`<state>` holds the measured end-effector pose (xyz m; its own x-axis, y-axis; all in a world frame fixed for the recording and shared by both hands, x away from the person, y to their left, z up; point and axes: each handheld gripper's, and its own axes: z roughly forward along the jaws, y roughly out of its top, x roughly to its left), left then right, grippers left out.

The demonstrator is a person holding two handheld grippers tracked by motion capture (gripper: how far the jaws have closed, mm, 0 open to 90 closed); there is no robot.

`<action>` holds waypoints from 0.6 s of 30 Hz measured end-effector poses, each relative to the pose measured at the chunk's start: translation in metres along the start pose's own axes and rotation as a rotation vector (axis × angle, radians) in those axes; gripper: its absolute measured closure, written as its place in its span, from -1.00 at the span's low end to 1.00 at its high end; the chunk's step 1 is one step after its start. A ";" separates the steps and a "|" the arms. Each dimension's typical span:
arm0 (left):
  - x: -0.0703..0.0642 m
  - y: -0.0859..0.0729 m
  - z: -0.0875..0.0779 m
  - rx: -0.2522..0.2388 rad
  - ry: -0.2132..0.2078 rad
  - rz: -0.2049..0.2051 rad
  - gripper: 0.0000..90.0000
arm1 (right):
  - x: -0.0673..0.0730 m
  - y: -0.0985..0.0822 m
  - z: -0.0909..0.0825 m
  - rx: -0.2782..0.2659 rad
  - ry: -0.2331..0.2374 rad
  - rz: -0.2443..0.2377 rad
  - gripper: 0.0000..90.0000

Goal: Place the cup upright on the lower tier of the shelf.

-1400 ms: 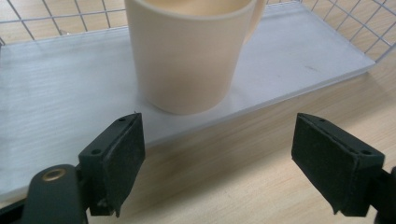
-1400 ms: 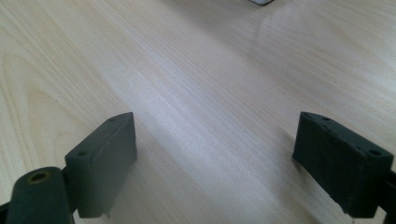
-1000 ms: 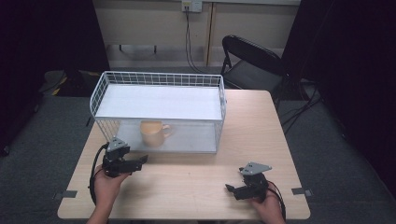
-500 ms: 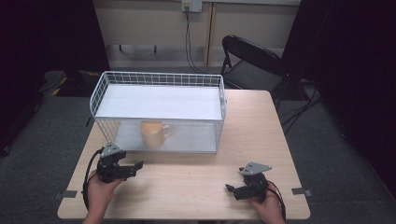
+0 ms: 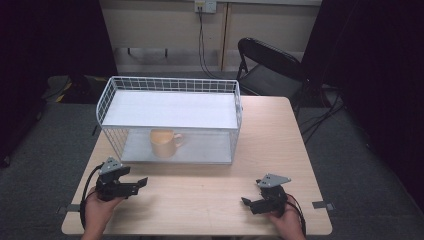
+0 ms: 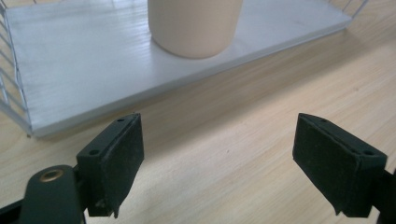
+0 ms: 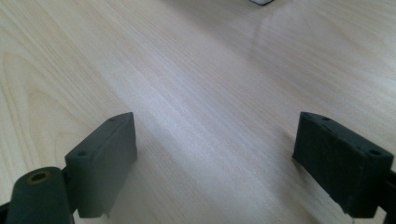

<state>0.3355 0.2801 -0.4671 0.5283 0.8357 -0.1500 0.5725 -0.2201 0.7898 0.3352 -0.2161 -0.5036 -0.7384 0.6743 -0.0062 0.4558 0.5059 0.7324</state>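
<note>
A pale orange mug [image 5: 165, 143] stands upright on the lower white shelf of a white wire rack [image 5: 170, 85] at the middle of the wooden table [image 5: 280, 140]. The mug [image 6: 194, 25] also rises just beyond the shelf's front edge in the left gripper view. My left gripper [image 5: 141, 183] sits low at the front left, open and holding nothing, its jaws pointing right, short of the rack. Over bare wood at the front right, my right gripper [image 5: 245, 201] is open with nothing between its jaws. The same wide, unfilled gaps appear at the left gripper [image 6: 217, 163] and the right gripper [image 7: 229, 163].
The rack has an upper white shelf [image 5: 170, 110] over the mug. A black folding chair [image 5: 267, 65] stands behind the table's far right corner, with cables [image 5: 202, 40] hanging down the wall. Bare tabletop lies between the two grippers.
My left gripper has drawn back toward the front left edge of the table, away from the rack. The right gripper and the mug have stayed put.
</note>
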 end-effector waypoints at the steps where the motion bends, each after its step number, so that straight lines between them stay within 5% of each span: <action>1: 0.001 -0.002 0.000 0.006 0.002 0.001 -0.64 | 0.000 0.000 0.000 0.000 0.000 0.000 -0.72; 18: 0.013 -0.020 0.003 0.040 -0.008 0.033 -0.63 | 0.000 0.000 0.000 0.000 0.000 0.000 -0.72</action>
<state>0.3324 0.2936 -0.4867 0.5521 0.8237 -0.1291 0.5792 -0.2676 0.7700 0.3352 -0.2161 -0.5036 -0.7382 0.6745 -0.0064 0.4559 0.5059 0.7323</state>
